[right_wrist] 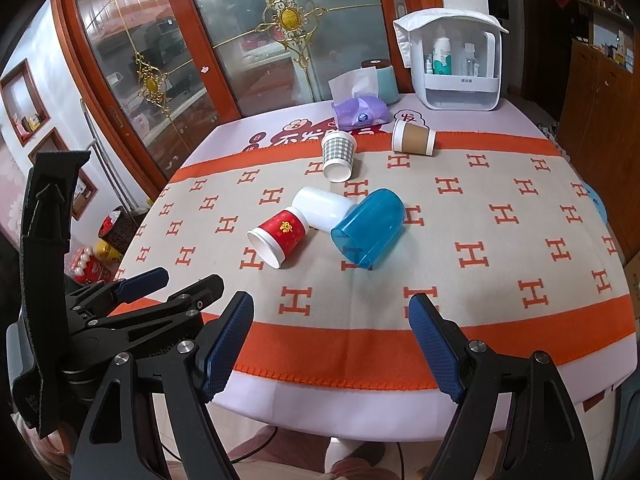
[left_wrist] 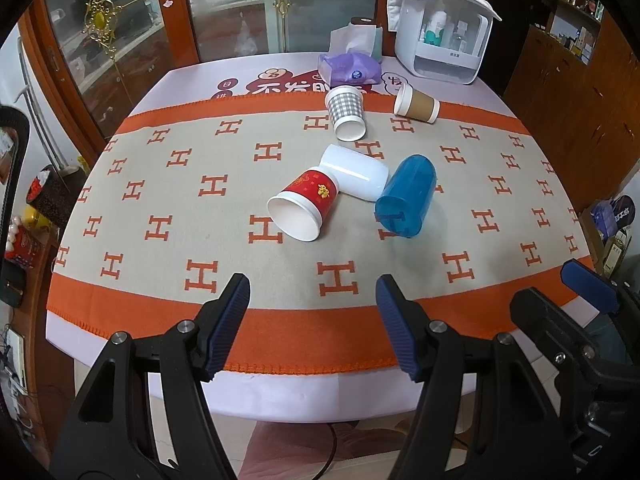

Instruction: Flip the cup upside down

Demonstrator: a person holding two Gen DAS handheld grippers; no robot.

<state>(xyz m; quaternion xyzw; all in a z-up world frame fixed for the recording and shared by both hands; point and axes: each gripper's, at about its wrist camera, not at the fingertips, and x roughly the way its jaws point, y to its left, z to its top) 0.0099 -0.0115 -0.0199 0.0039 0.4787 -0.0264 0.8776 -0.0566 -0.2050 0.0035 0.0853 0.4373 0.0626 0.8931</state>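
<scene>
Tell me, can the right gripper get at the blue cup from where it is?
Probably yes. The right gripper is open at the near table edge, and the blue cup lies on its side ahead with bare cloth between them. The white cup presses against its far left side, so a grasp may nudge that.

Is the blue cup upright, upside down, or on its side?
On its side. The blue cup lies on the blanket, open mouth toward the camera, closed base pointing away, beside the white cup.
</scene>
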